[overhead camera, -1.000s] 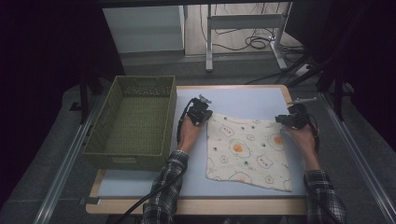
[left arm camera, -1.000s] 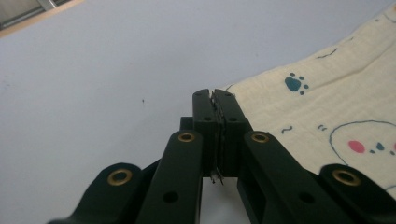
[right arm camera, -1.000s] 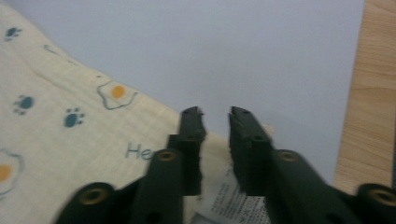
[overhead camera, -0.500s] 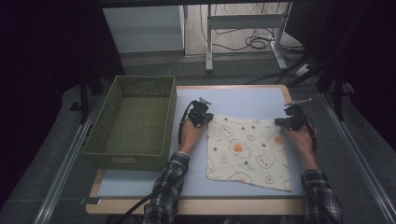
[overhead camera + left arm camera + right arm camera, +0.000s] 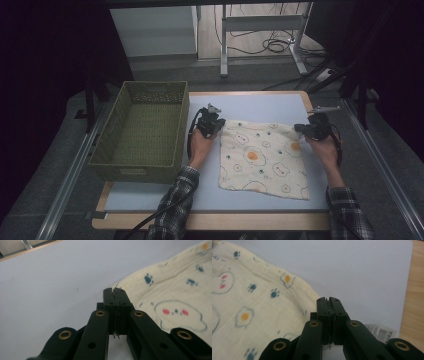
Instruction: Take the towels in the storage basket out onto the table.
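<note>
- A cream, roughly square cotton cloth [image 5: 263,158] printed with fried eggs, small bear faces and blue paw prints is lying spread out on the pale blue tabletop [image 5: 260,106], right of centre, with its near edge lying flat toward the person.
- The cloth's two far corners are being pinched, one by each gripper.
- The left gripper [image 5: 212,123] is sitting at the far left corner; in the left gripper view its black jaws are pressing tight together with a thin edge of the cloth [image 5: 172,290] caught between them.
- The right gripper [image 5: 309,129] is sitting at the far right corner; in the right gripper view its jaws are likewise pressing together on the cloth [image 5: 249,297] at its edge, and a white printed care label [image 5: 380,333] is sticking out just beside them.
- The person's hands are wrapping each gripper from behind, and plaid sleeves [image 5: 175,200] are coming in from the bottom of the high view.
- A green woven rectangular basket [image 5: 172,131] is standing to the left of the cloth, just beside the left gripper, apart from the cloth.
- The tabletop's light wooden rim [image 5: 210,220] is framing the blue surface.
</note>
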Demonstrator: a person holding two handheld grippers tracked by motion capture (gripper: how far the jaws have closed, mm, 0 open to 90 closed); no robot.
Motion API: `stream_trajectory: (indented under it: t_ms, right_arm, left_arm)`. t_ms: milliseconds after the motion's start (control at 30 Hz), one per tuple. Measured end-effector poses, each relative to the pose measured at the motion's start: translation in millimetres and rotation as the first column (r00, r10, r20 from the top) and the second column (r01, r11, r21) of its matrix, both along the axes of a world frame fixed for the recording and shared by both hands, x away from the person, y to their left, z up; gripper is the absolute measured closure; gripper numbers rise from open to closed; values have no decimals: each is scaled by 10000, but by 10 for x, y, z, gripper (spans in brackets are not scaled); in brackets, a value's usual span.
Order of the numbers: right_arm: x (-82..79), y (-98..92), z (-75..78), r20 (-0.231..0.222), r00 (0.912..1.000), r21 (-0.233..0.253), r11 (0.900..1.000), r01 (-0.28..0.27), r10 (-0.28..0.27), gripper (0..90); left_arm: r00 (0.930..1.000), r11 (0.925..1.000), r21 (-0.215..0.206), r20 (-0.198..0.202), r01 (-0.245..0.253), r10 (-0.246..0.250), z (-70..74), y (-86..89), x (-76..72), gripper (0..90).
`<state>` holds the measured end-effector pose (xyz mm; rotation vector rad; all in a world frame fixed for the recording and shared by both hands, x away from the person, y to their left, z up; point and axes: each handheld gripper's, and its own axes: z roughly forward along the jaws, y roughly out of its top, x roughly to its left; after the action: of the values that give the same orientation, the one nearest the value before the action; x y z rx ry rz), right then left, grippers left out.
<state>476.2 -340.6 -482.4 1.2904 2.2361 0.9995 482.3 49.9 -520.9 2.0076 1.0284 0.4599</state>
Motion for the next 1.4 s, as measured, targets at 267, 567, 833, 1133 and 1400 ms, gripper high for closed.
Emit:
stream_trajectory:
  t_ms: [267, 567, 833, 1133, 1400]
  right_arm:
    - [-386, -32, 5, 80, 9983, -44, 9983, -582, 582, 877]
    - [-712, -179, 2, 189, 9969, 58, 9971, -764, 763, 876]
    - [-1090, -285, -21, 500, 9926, 43, 9938, -1111, 1107, 876]
    - [-1480, -314, -72, 512, 9869, 160, 9879, -1541, 1531, 875]
    - [-1736, -263, -89, 413, 9785, 44, 9793, -2024, 2021, 874]
  left_arm:
    - [9992, 9993, -78, 178, 355, -354, -16, 33, -328, 892]
    - [9946, 9947, -182, 245, 1010, -1005, 36, 47, -700, 890]
    - [9838, 9848, -431, 705, 1683, -1651, 77, 73, -1098, 890]
    - [9766, 9770, -580, 770, 2054, -2007, 32, 156, -1405, 888]
    - [9684, 9669, -797, 791, 2424, -2363, -7, 220, -1613, 888]
